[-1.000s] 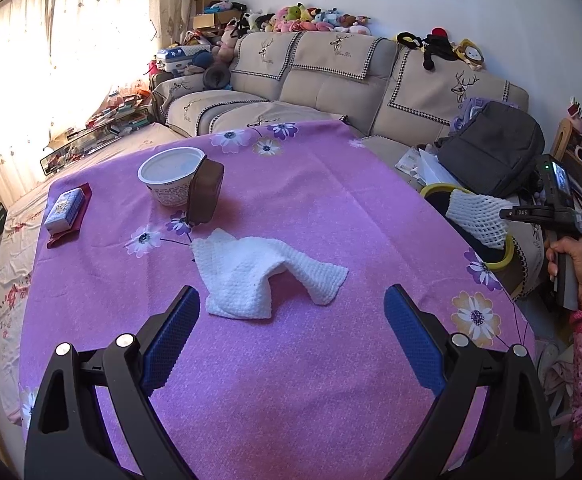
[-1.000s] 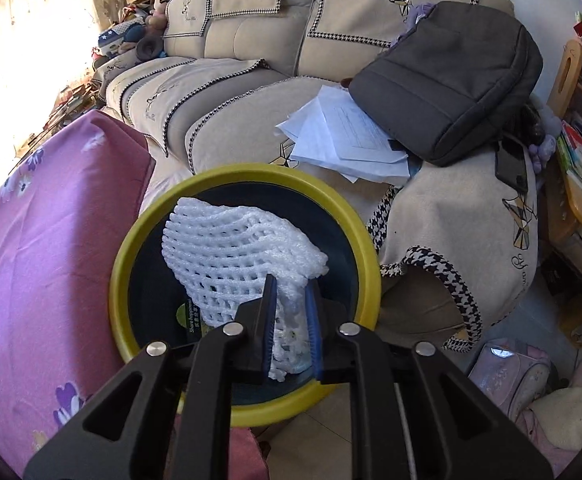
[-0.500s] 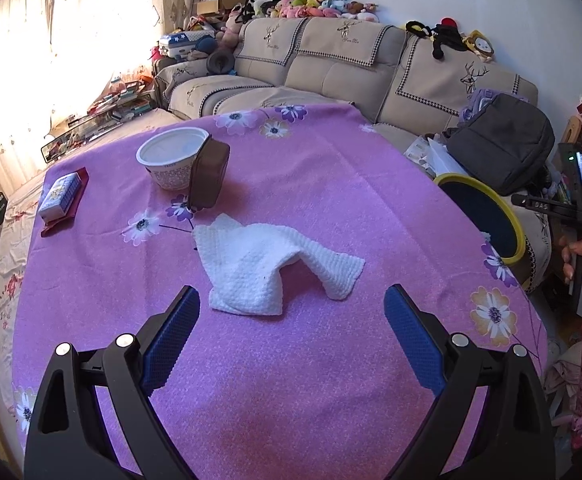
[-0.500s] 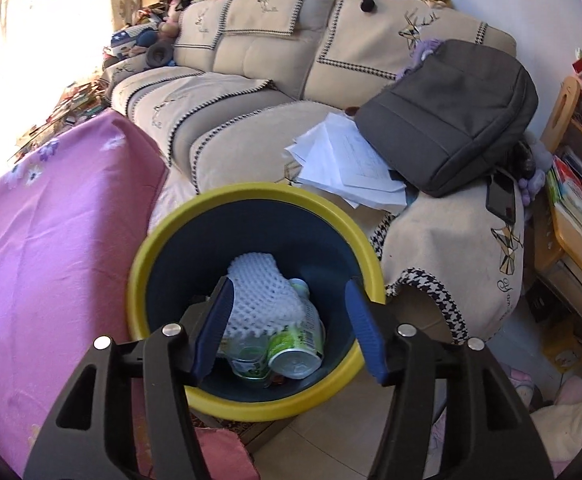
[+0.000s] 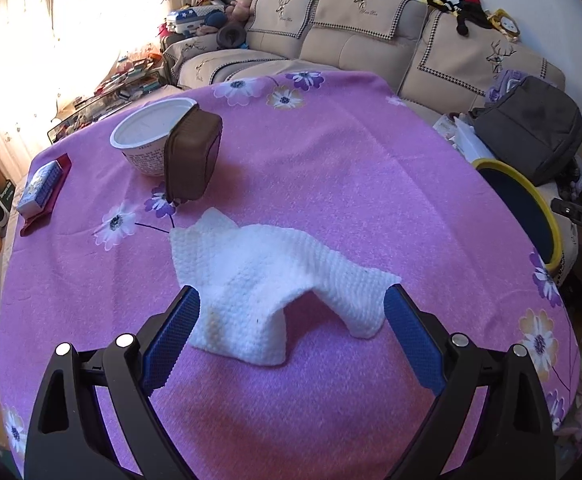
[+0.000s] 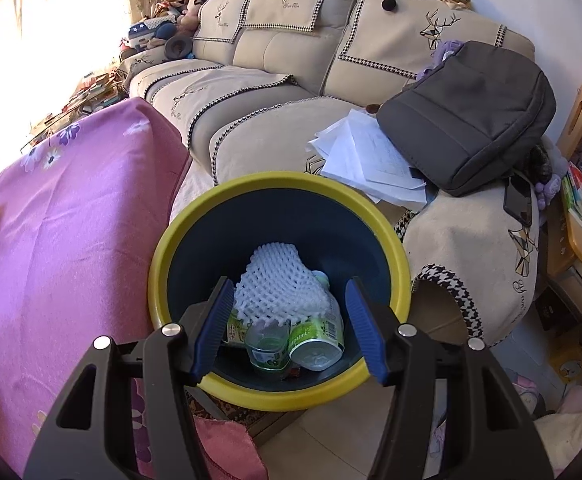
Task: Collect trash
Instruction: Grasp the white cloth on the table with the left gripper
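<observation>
A crumpled white tissue cloth (image 5: 275, 280) lies on the purple flowered tablecloth (image 5: 331, 168). My left gripper (image 5: 291, 334) is open, its blue fingers either side of the cloth's near edge. My right gripper (image 6: 289, 326) is open and empty above the blue bin with a yellow rim (image 6: 179, 232). A white foam net (image 6: 279, 284) lies in the bin on top of plastic bottles (image 6: 315, 340). The bin also shows at the table's right edge in the left wrist view (image 5: 531, 192).
A white paper bowl (image 5: 147, 140) and a brown pouch (image 5: 193, 156) stand at the far left of the table, with a blue box (image 5: 41, 186) on a red mat. A beige sofa (image 6: 275, 92) holds a grey backpack (image 6: 471, 112) and papers (image 6: 363, 156).
My right gripper opened and let the foam net fall into the bin. My left gripper moved forward up to the white cloth.
</observation>
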Demonstrator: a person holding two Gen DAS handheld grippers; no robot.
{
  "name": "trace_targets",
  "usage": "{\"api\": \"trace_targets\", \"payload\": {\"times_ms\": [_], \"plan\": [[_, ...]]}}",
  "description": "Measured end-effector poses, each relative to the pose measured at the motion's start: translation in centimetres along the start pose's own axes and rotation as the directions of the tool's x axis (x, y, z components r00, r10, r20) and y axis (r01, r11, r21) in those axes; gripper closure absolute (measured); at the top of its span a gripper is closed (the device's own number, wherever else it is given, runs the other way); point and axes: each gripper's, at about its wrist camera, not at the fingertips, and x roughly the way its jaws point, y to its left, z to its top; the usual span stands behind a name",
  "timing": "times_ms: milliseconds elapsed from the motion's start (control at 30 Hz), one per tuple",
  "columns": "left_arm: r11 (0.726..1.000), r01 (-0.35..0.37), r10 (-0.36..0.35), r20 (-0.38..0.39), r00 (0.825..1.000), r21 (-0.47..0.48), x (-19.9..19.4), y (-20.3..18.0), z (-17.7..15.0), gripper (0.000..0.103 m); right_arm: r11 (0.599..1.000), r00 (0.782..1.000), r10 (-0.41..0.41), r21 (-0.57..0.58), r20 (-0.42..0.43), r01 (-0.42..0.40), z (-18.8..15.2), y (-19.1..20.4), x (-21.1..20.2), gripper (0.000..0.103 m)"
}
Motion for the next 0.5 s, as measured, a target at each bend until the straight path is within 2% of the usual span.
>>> {"api": "trace_targets", "payload": {"times_ms": [200,500], "plan": [[1.0,-0.021,0.021,-0.023,1.0,-0.016,1.4,0.1,0.5,0.011,1.0,1.0,0.003,0.002,-0.01,-0.003,-0.2,-0.1,0.5,0.047],[0.999,-0.017,0.016,-0.039,0.999,-0.037,2.3,0.6,0.5,0.011,1.0,1.0,0.009,-0.006,-0.017,-0.009,-0.3,0.4,0.7,0.047]]}}
